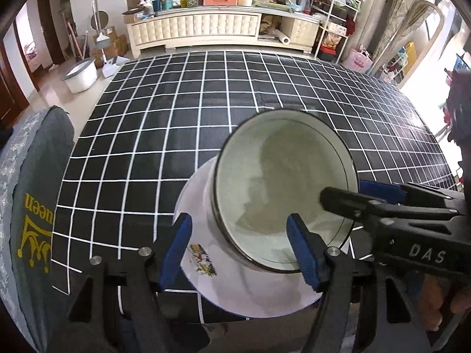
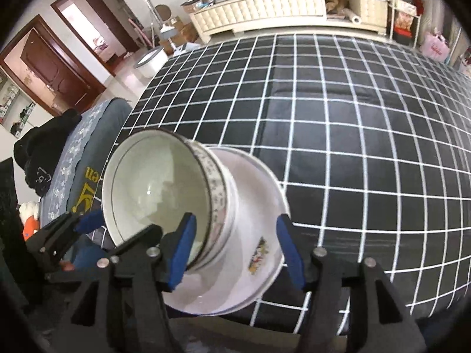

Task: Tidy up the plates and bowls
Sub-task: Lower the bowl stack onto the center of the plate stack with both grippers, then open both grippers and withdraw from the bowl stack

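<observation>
Left wrist view shows the bowl [image 1: 282,188] tilted on the plate [image 1: 250,282] at the checkered tabletop's [image 1: 176,117] near edge, the left claw [image 1: 240,250] spread wide around it, while the right claw [image 2: 234,250], seemingly pinching the bowl's rim, looks parted in its own view.

You see a black cloth with white squares [image 1: 206,111] on the table. Behind it stands a long cream cabinet [image 1: 206,29] full of stuff. A white tub [image 1: 80,76] sits on the floor.
</observation>
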Tool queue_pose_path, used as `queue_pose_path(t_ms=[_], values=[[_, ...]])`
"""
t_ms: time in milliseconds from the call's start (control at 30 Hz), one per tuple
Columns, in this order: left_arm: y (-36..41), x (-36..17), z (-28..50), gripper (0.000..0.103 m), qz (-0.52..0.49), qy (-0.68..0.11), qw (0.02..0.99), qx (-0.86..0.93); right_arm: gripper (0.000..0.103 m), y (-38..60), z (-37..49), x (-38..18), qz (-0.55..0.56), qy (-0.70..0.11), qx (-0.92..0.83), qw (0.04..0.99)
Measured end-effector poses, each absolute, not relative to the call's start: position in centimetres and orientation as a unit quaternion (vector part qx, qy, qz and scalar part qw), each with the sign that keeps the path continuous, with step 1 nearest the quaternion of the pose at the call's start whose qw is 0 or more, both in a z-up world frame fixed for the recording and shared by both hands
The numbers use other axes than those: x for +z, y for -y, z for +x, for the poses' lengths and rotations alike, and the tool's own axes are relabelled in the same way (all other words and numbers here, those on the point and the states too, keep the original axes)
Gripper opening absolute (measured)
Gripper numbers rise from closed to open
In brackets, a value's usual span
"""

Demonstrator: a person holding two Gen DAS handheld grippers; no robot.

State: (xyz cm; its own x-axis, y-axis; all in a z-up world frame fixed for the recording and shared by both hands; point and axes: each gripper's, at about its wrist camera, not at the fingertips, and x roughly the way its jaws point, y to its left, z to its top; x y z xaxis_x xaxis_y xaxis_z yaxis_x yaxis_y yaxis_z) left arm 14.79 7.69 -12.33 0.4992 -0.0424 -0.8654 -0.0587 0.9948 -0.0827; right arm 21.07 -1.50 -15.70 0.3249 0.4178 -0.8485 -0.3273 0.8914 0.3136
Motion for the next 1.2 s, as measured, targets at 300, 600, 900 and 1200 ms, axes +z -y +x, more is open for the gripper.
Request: queue_pose_path(t_ms=[300,600,900,1200], values=[[-7.8,-9.6,12.9,0.064,-0.054,-0.469,0.881,0.036,0.063,3.2,19.9,-13.9,0.051,-0.508,0.225,0.830],[-5.7,-6.3,9.7,0.064,-0.035,-0.409,0.911,0.029,0.063,5.3,16.4,-10.5,0.032,-0.452,0.210,0.867],[-2.8,-4.2,4.9,0.083,-0.021,-0.351,0.936,0.029,0.079,8.0,11.0,-7.7,-0.010,-0.366,0.181,0.913],[-0.3,-3.1,0.1,0.102,0.003,-0.310,0.951,0.016,0.102,9.3,6.5,-7.1,-0.052,-0.310,0.149,0.938]])
